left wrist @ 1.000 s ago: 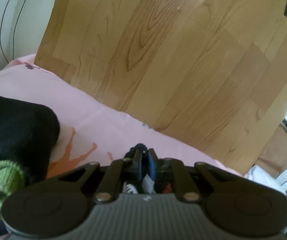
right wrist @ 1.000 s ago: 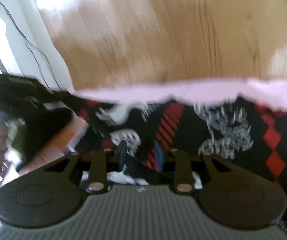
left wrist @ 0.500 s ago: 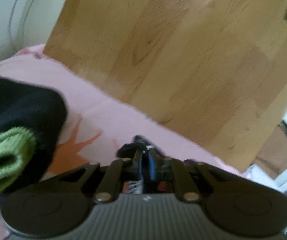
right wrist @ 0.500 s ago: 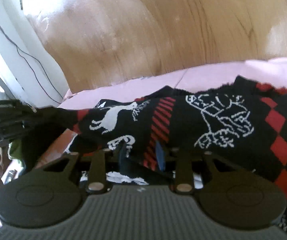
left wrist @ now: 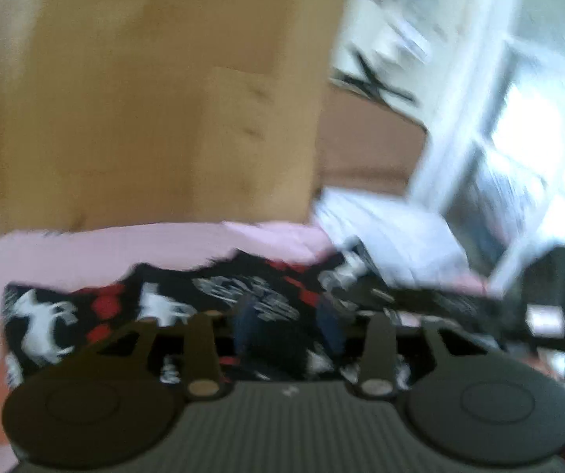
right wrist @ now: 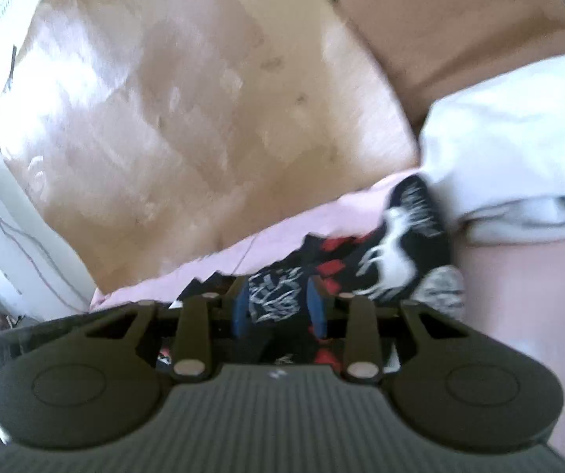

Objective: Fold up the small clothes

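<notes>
A black sock with red diamonds and white animal figures (left wrist: 156, 307) lies on the pink bedsheet (left wrist: 85, 244). In the left wrist view my left gripper (left wrist: 288, 325) stands over it with its blue-padded fingers apart, and the view is blurred. In the right wrist view the same sock (right wrist: 393, 244) stretches to the right and my right gripper (right wrist: 278, 307) has its fingers apart with sock fabric between them; whether it grips is unclear. The right gripper's body also shows at the right of the left wrist view (left wrist: 550, 295).
A wooden headboard (left wrist: 144, 98) rises behind the bed. White fabric (right wrist: 519, 149) lies at the right beside the sock. A window and white frame (left wrist: 519, 118) are at the far right. A brown cardboard surface (right wrist: 459, 19) is at the back right.
My left gripper has opened and swung right, away from the black and green garment, so the patterned sock now lies under it. My right gripper has also turned and its fingers stand wider.
</notes>
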Motion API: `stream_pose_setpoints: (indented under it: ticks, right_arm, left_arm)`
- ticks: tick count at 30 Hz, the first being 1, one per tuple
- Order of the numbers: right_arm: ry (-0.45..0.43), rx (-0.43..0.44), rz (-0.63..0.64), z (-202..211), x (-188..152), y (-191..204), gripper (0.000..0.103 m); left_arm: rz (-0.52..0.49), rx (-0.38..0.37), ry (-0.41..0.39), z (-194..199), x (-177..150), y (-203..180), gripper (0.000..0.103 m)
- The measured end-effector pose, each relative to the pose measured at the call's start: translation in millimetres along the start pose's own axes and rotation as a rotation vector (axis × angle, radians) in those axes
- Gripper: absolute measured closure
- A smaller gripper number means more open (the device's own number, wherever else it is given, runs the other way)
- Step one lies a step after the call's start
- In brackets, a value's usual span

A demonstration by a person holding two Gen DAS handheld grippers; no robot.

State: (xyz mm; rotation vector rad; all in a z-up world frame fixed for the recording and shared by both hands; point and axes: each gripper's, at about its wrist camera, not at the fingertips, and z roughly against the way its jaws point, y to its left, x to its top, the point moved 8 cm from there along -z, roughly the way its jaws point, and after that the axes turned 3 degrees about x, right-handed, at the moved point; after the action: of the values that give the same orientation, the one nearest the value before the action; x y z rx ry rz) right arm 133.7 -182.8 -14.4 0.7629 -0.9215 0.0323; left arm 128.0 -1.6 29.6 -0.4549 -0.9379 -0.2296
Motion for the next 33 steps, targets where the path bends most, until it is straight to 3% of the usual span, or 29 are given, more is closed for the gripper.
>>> stream_pose_setpoints:
  ticks: [3,5,8,9,10,13,15,17,19,22,25,28,33]
  right_arm:
    - [-0.052,0.0,-0.033,15.8,0.7,-8.7,0.067]
    - [-0.065,0.009,-0.057,20.0,2.2,-14.4,0.067]
    - [-0.056,0.007,-0.053,19.5,-0.7,-14.8,0.067]
    - [-0.059,-0.009,-0.045,19.3,-0.7,-16.0,0.067]
    - [-0.062,-0.028,-0.036,18.5,-0.8,-17.4,0.067]
    - [-0.067,-0.052,-0.044,11.6,-2.5,-22.1,0.067]
    - [-0.063,-0.052,-0.056,13.4,-4.4,-26.1,0.067]
    - [-0.029,-0.081,-0.069,4.5,-9.7,-33.9,0.067]
    - [0.023,-0.082,-0.12,-7.1,-19.4,-47.3,0.074]
    - [0.017,-0.051,-0.206,2.6,-14.4,-54.1,0.073]
    - [-0.007,-0.019,-0.198,26.4,-13.8,-45.3,0.069]
    - [0.032,0.032,-0.192,50.9,-21.4,-38.9,0.069]
    - [0.106,0.052,-0.104,96.1,-41.8,-27.1,0.068]
  left_arm:
    - [0.197,0.085,-0.008,4.5,9.1,52.9,0.06]
    - [0.262,0.124,0.021,-4.3,7.3,73.0,0.061]
    - [0.262,0.132,0.107,-29.5,-9.8,78.2,0.062]
    - [0.256,0.135,0.133,-38.3,-16.4,77.7,0.067]
    - [0.25,0.138,0.149,-43.1,-22.9,76.3,0.087]
    - [0.227,0.217,0.119,-40.4,-30.9,81.9,0.09]
    - [0.268,0.238,0.11,-28.9,-35.5,91.6,0.09]
    - [0.269,0.244,0.121,-31.5,-41.4,94.8,0.085]
    - [0.235,0.265,0.113,-33.9,-40.7,90.7,0.081]
    - [0.231,0.261,0.115,-25.2,-36.8,85.9,0.066]
    - [0.246,0.274,0.076,5.1,-33.8,90.5,0.064]
    - [0.218,0.274,0.044,44.3,-41.5,93.1,0.059]
    - [0.167,0.277,0.084,108.6,-88.6,96.8,0.054]
